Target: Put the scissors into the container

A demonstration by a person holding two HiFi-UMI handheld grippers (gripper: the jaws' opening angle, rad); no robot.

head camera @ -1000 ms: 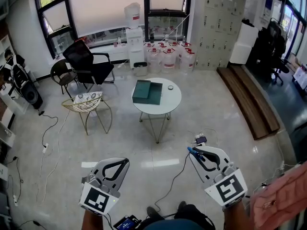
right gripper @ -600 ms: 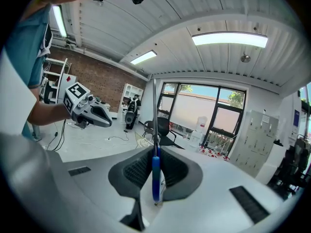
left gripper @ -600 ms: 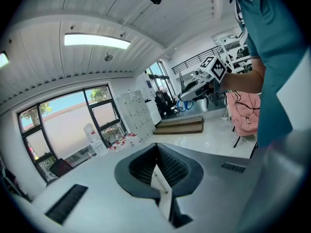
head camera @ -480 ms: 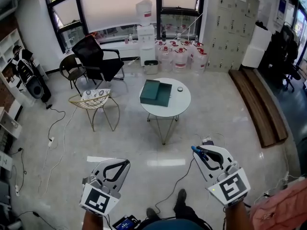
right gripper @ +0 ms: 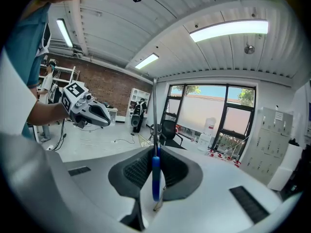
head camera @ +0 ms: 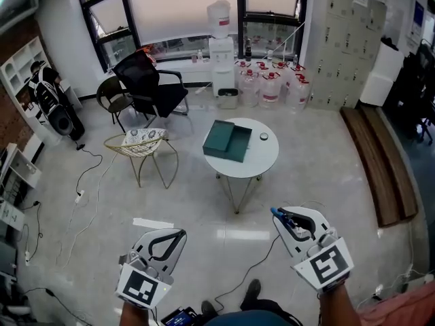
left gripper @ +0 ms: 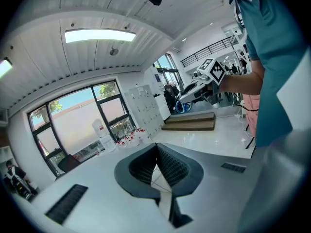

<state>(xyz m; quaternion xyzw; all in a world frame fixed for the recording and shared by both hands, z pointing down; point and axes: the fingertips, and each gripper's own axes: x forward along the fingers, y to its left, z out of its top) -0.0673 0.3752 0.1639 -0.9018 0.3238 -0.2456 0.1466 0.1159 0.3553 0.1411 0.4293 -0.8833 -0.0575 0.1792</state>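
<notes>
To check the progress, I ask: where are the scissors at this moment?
The scissors are clamped in the right gripper, low on the right of the head view, well short of the round table with the green container.

Scissors (right gripper: 155, 177): glossy blue plastic handle, bare metal blade. Floor (head camera: 204, 206): glossy, smooth.

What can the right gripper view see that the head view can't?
Only the right gripper view shows the ceiling lights, the brick wall and the scissors close up: blue handle squeezed in the right gripper, blade poking up. Only the head view shows the round table with the green container on it, and the floor cables. Both show the left gripper, the black chair, the water dispenser and the windows.
</notes>
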